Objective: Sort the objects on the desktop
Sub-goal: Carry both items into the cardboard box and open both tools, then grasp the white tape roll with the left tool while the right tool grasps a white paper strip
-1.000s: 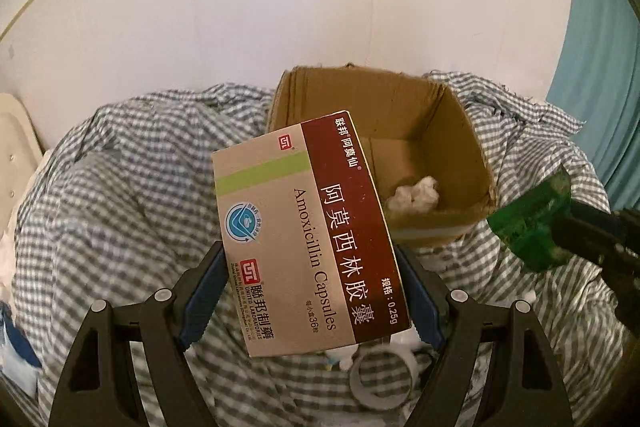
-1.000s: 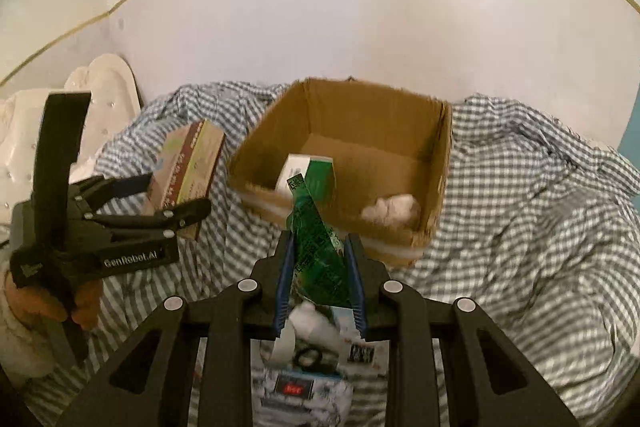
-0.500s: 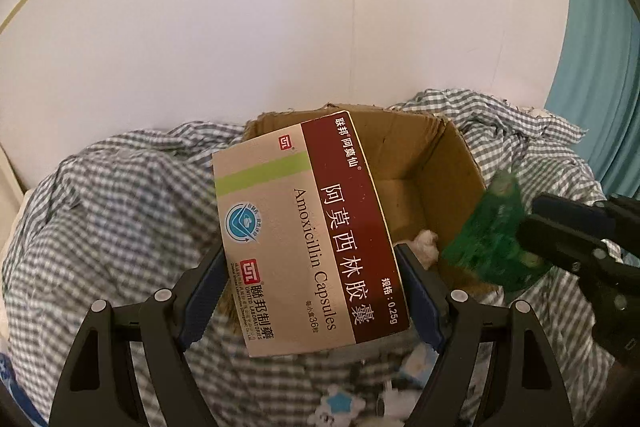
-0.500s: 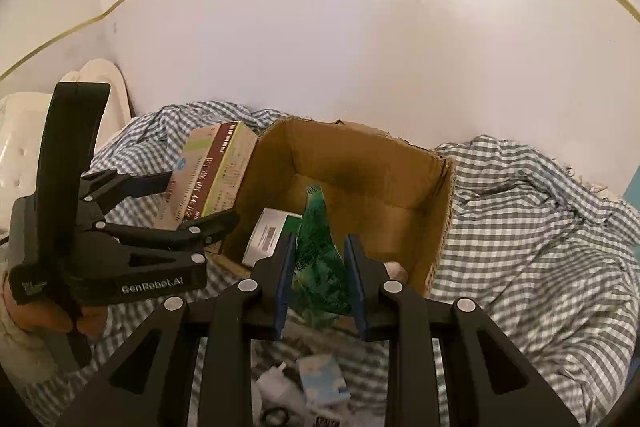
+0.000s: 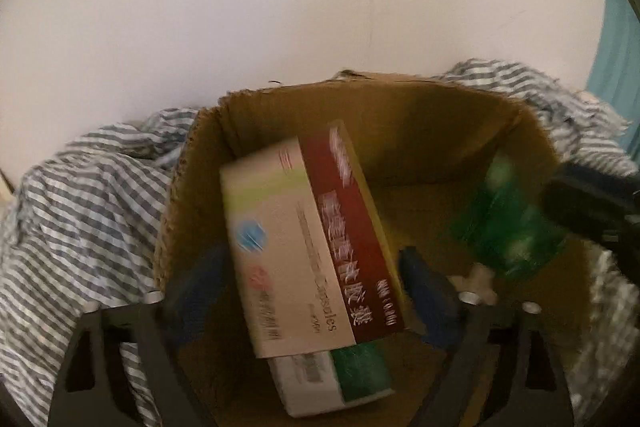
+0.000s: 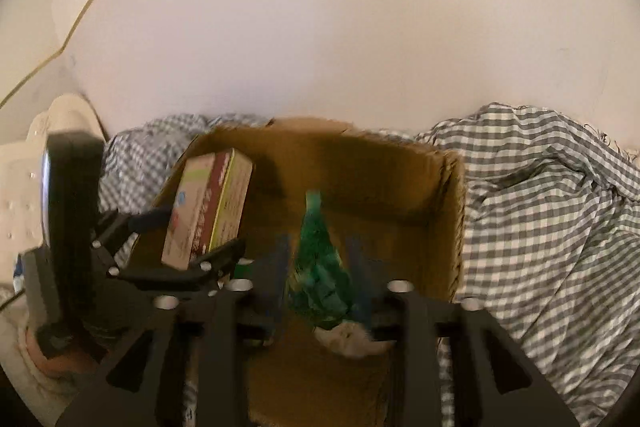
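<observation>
Cardboard carton (image 5: pixel 400 131), brown and open-topped, is shown on a grey-and-white checked cloth (image 5: pixel 80 219), directly beneath both grippers. The left gripper (image 5: pixel 312 287) has just been opening; its blue pads are seen apart from the beige-and-maroon capsule box (image 5: pixel 304 251), which lies between them, long axis pointing down into the carton, above a white-and-green box (image 5: pixel 340 379) inside. The right gripper (image 6: pixel 320 267) has likewise just been opening; the crumpled green foil wrapper (image 6: pixel 320 259) appears released between its jaws, above a white paper wad (image 6: pixel 348 339). Both items are judged to be dropping into the carton, so withdrawal is expected next.
</observation>
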Available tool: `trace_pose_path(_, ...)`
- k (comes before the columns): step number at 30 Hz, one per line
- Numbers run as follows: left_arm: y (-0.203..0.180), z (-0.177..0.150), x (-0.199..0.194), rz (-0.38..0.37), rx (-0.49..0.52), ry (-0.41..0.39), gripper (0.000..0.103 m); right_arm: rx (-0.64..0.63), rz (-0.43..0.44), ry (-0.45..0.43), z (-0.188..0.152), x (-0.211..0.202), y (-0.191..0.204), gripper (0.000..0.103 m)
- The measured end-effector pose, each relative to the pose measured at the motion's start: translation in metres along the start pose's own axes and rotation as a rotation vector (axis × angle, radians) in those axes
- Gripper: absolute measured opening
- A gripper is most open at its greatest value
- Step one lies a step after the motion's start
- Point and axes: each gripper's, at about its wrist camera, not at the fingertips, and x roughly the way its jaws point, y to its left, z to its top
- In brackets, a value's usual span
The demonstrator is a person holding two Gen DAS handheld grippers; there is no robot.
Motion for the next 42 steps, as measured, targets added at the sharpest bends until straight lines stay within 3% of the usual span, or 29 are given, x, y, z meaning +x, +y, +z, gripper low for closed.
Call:
trace_pose_path(1,0.000,0.000,-0.002,0.040,0.006,-0.020,0.103,0.016,-0.010,-0.014,0.001,-0.002,-0.004,0.063)
trace_pose_path(2,0.001,0.000,-0.005,0.047,0.009,-0.038,0.103,0.033,-0.012,-0.038,0.001,-0.007,-0.008,0.063)
trace_pose_path(9,0.021,-0.004,-0.053,-0.024,-0.064,-0.049,0.103,0.050,-0.047,-0.076,0.000,-0.053,-0.018,0.063)
trace_pose_path(16,0.031,-0.044,-0.118,-0.044,-0.057,-0.069,0.103,0.011,-0.070,-0.083,-0.036,-0.121,-0.004,0.063)
trace_pose_path(20,0.026,-0.090,-0.129,-0.091,-0.063,0.008,0.103,0.015,-0.072,-0.049,-0.077,-0.139,0.004,0.063)
trace_pose_path(25,0.011,-0.164,-0.121,-0.104,-0.095,0.103,0.103,-0.008,-0.099,0.062,-0.140,-0.125,0.018,0.063)
trace_pose_path(29,-0.010,-0.212,-0.094,-0.137,-0.090,0.231,0.103,0.129,-0.126,0.133,-0.192,-0.108,0.010,0.063)
trace_pose_path(32,-0.019,-0.225,-0.080,-0.170,-0.066,0.309,0.103,0.145,-0.139,0.234,-0.206,-0.089,0.008,0.063)
trace_pose_path(36,-0.023,-0.231,-0.070,-0.210,-0.068,0.357,0.103,0.096,-0.153,0.258,-0.207,-0.081,0.014,0.063)
trace_pose_path(42,-0.031,-0.241,-0.055,-0.198,-0.035,0.402,0.103,0.087,-0.178,0.334,-0.220,-0.059,0.014,0.063)
